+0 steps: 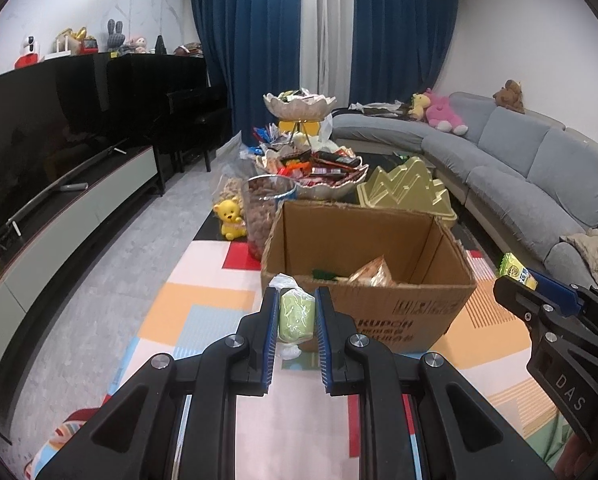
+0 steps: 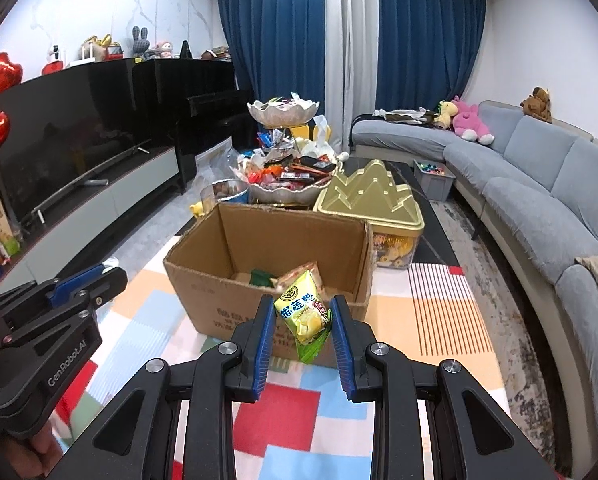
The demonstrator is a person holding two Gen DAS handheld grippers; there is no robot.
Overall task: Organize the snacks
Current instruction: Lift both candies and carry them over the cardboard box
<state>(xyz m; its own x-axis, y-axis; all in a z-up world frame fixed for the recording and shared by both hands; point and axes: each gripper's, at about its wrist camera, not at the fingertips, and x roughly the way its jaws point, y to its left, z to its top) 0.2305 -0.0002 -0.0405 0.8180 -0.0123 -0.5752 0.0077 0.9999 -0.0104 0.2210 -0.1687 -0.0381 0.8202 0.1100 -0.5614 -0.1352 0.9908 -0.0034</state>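
My left gripper (image 1: 297, 316) is shut on a pale green wrapped snack (image 1: 295, 315) and holds it just in front of the near wall of an open cardboard box (image 1: 379, 304). My right gripper (image 2: 302, 320) is shut on a yellow snack packet (image 2: 302, 312) with blue lettering, at the near wall of the same box (image 2: 227, 304). Inside the box lie an orange packet (image 1: 373, 272) and a dark green one (image 2: 261, 276). The right gripper also shows at the right edge of the left wrist view (image 1: 517, 284), the left gripper at the left edge of the right wrist view (image 2: 99, 280).
Behind the box stand a tiered shell-shaped snack stand (image 2: 285, 176) full of packets, a gold mountain-shaped tin (image 2: 369, 196), a clear jar of nuts (image 1: 265, 216) and a yellow bear toy (image 1: 231, 218). A grey sofa (image 2: 539, 184) runs along the right, a TV console (image 1: 79, 200) along the left.
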